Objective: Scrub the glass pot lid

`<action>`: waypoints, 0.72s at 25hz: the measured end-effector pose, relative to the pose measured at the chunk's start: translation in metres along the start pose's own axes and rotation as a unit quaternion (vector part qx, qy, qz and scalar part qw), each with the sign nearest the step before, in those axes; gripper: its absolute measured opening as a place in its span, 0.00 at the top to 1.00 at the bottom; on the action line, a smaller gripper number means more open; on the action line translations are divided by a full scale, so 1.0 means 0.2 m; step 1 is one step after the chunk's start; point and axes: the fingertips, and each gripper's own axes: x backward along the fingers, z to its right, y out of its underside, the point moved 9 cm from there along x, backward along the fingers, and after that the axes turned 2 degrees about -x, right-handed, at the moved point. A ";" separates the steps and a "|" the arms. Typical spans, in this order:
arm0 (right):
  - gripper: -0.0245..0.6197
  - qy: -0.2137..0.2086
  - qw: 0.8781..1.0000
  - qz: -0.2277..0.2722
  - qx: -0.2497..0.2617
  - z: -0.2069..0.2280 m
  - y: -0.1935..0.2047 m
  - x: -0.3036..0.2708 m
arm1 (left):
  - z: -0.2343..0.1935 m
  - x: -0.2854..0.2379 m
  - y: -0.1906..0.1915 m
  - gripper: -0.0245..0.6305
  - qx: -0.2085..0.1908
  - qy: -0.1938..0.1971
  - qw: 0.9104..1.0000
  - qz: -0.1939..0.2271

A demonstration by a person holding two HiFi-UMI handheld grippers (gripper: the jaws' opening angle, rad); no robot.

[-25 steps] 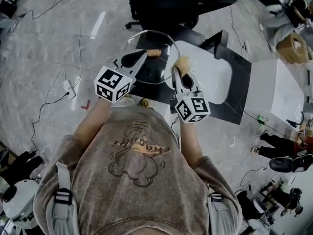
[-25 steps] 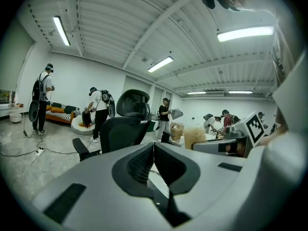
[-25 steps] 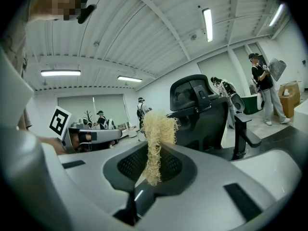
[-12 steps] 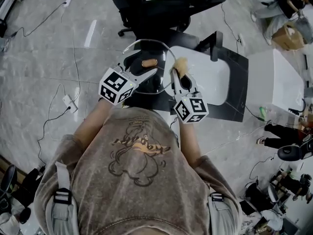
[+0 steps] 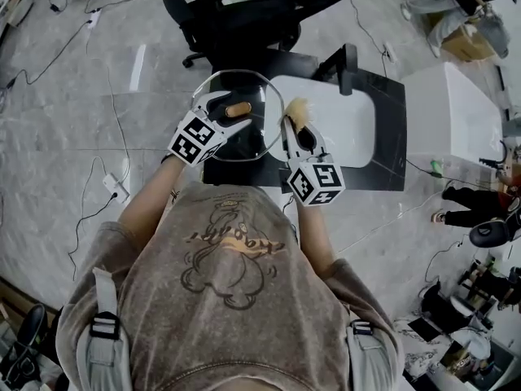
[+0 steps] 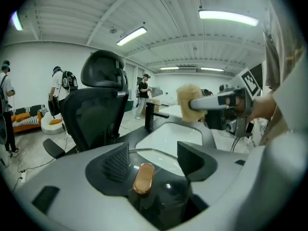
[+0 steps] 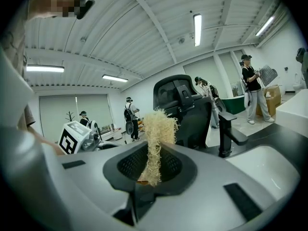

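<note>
Grey marbled floor [image 5: 57, 129] with trailing cables [image 5: 85, 216], black office chair [image 5: 236, 23], ribbed white ceiling [image 6: 163, 4], strip lights [image 6: 228, 17]

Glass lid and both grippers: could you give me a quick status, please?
Left gripper opening, knob between jaws, untouched. Right gripper shut on scrubber. Lid beside sink, nothing blocking.

Bright ceiling tubes [image 6: 226, 17], fisheye-warped edges

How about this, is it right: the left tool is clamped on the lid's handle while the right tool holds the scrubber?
No. The left gripper view shows the left tool with jaws apart and opening, the handle between them untouched. The right tool does hold the scrubber.
</note>
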 end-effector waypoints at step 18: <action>0.89 0.039 0.999 -0.009 -0.008 0.08 0.02 0.08 | -0.10 -0.38 0.37 0.51 -0.028 0.026 0.990 -0.136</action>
